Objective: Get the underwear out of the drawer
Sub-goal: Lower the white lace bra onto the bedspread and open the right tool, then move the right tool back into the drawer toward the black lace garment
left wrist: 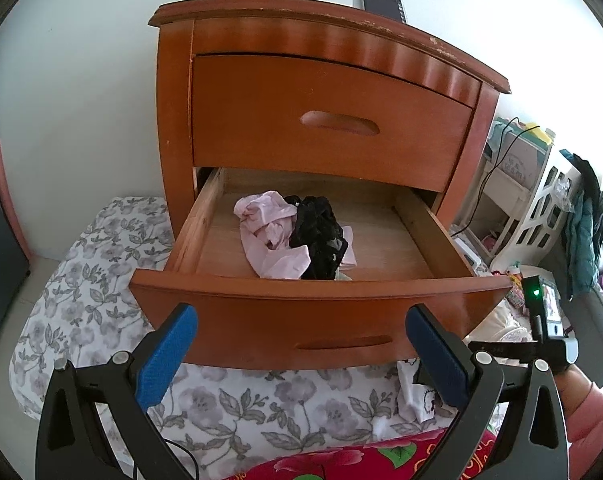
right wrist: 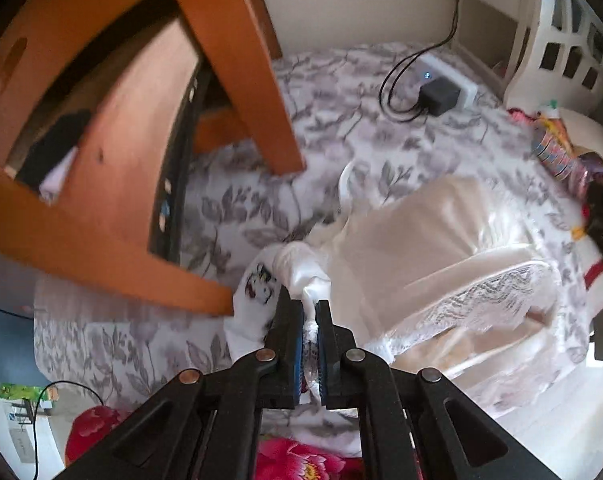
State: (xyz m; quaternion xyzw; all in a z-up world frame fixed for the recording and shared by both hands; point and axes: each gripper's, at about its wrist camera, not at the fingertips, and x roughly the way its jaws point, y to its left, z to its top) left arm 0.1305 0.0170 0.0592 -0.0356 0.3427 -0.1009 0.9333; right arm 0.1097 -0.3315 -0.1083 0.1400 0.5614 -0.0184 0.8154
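Right gripper (right wrist: 310, 308): jaws clamped on white printed underwear (right wrist: 257, 284), over the floral bedsheet (right wrist: 241, 208)
Left gripper (left wrist: 301, 320): jaws apart, empty
Open wooden drawer (left wrist: 317, 300): pink underwear (left wrist: 267, 232), black underwear (left wrist: 321, 236) near front edge

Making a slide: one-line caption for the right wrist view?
Right claw shut on white cartoon-print underwear above the grey floral bedsheet, beside the orange wooden nightstand.

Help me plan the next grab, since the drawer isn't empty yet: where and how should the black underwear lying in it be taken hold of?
Probably pinch the raised, bunched top of the black underwear, coming straight down from above into the open drawer. It sits heaped against the pink garment, so a high, rightward grip should lift it alone. The left gripper is open in front.
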